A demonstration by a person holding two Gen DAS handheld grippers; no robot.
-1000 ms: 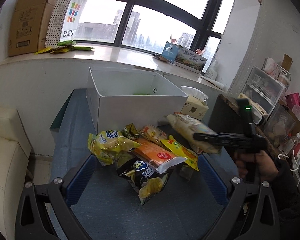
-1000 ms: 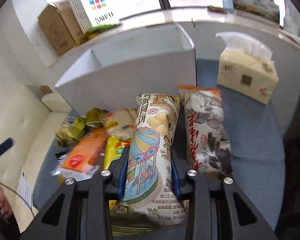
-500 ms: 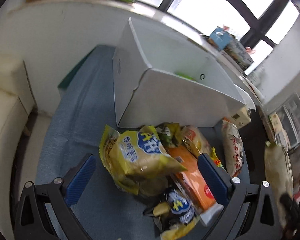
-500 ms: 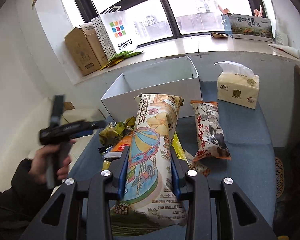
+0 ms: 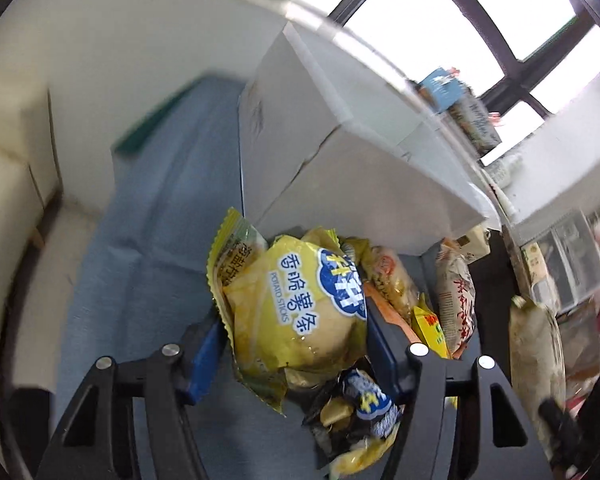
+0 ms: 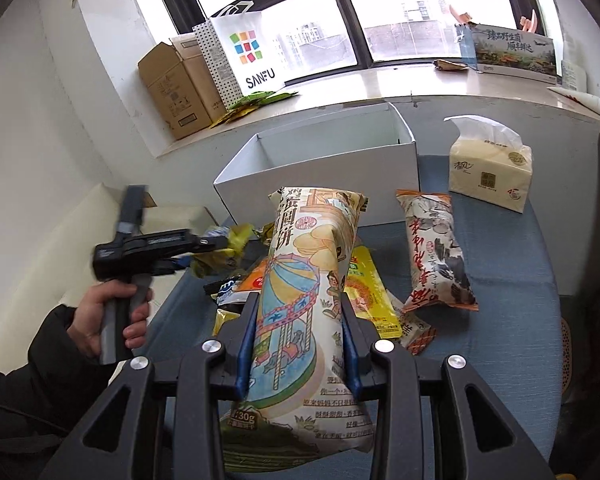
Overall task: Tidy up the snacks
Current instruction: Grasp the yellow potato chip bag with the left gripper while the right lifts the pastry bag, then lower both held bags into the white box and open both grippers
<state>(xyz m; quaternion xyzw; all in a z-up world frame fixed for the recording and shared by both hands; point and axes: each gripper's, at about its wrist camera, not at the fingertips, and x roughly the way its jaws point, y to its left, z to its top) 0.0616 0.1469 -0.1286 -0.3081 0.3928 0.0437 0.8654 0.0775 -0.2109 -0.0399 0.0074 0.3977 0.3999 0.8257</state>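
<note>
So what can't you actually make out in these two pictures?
- White box: its floor is hidden by its own front wall in both views.
- Black snack bag, left wrist view: partly under the yellow potato sticks bag and cut by the left hand-held gripper, whose jaws are closing.
- Orange pack, right wrist view: mostly behind the tall biscuit bag.
- Window sill, left wrist view: motion-blurred.

A yellow potato-stick bag [image 5: 300, 312] with a blue-and-white logo is seen beside a white box [image 5: 340, 168]; a cream biscuit bag [image 6: 304, 300] is printed with a striped carousel.
</note>
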